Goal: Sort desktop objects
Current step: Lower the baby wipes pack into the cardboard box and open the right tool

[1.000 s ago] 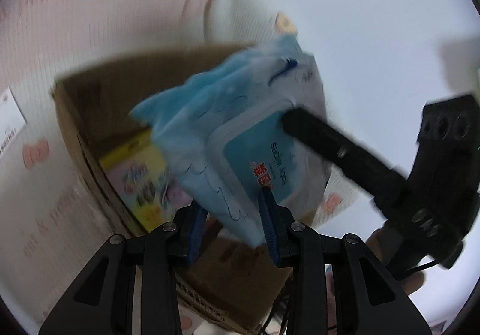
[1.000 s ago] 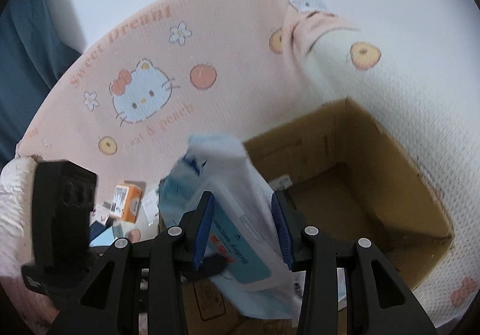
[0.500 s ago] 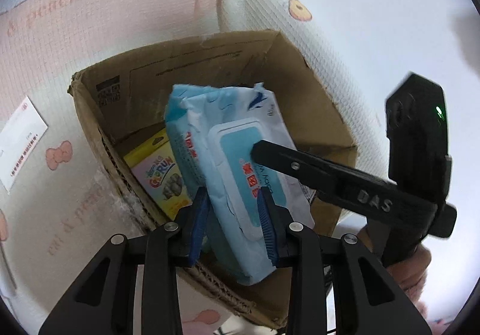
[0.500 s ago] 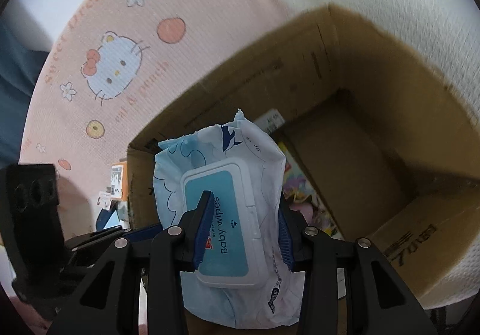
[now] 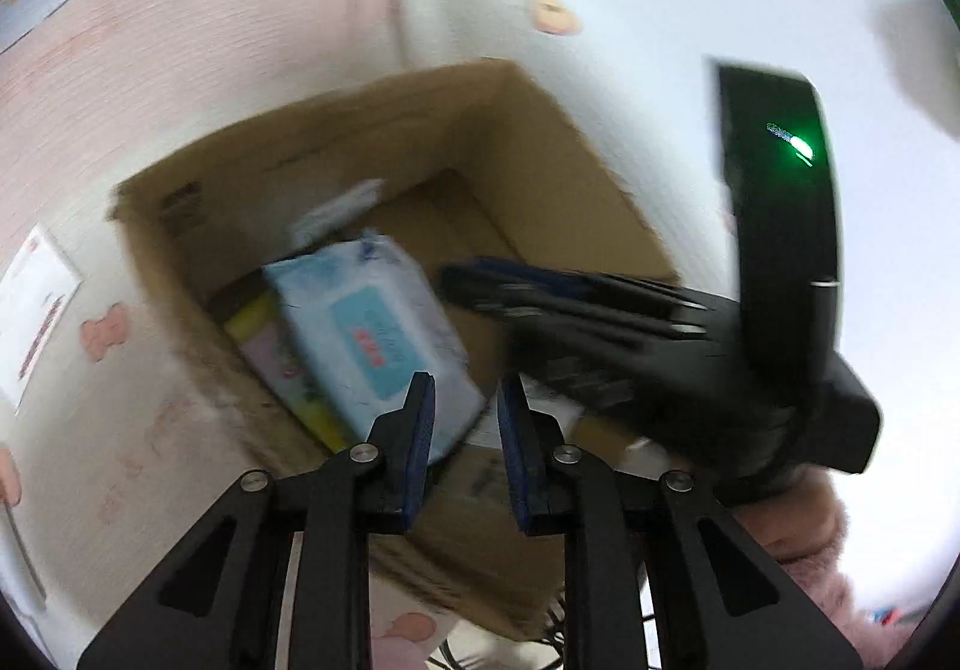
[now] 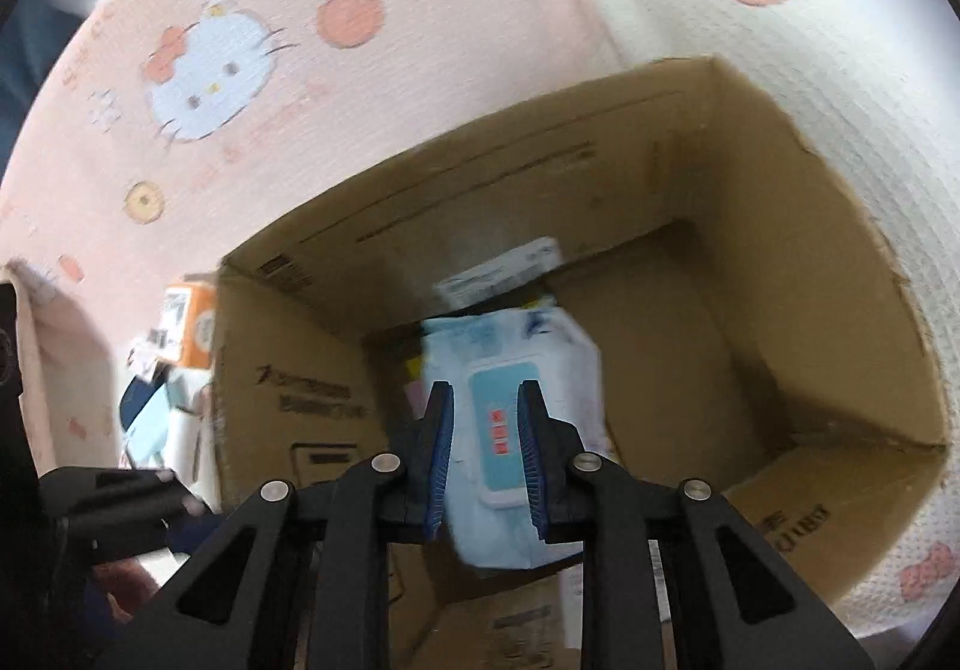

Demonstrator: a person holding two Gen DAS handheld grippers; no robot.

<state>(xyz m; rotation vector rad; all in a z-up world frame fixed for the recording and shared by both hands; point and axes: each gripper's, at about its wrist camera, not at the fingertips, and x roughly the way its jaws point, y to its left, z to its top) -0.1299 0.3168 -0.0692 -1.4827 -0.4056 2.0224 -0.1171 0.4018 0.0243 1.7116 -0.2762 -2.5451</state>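
Note:
A light blue pack of baby wipes (image 5: 366, 328) (image 6: 540, 352) lies tilted inside the open cardboard box (image 5: 360, 147) (image 6: 480, 190), on top of a yellow packet (image 5: 270, 346). My left gripper (image 5: 465, 379) hovers over the box's near edge. Its jaws are closing with nothing between them. My right gripper (image 6: 485, 385) points down into the box above the pack, jaws closing too, and the pack sits below them, free of the pads. In the left wrist view, the right gripper (image 5: 570, 304) reaches in from the right.
The box stands on a pink cartoon-print cloth (image 6: 210, 69). A white carton (image 6: 498, 268) leans at the box's back wall. An orange box (image 6: 192, 322) and other small items lie outside its left wall. A hand in a pink fuzzy sleeve (image 5: 810, 538) holds the right gripper.
The wipes pack, held by both grippers before, has dropped into the box. Both pairs of jaws have narrowed. The right gripper has sunk toward the box.

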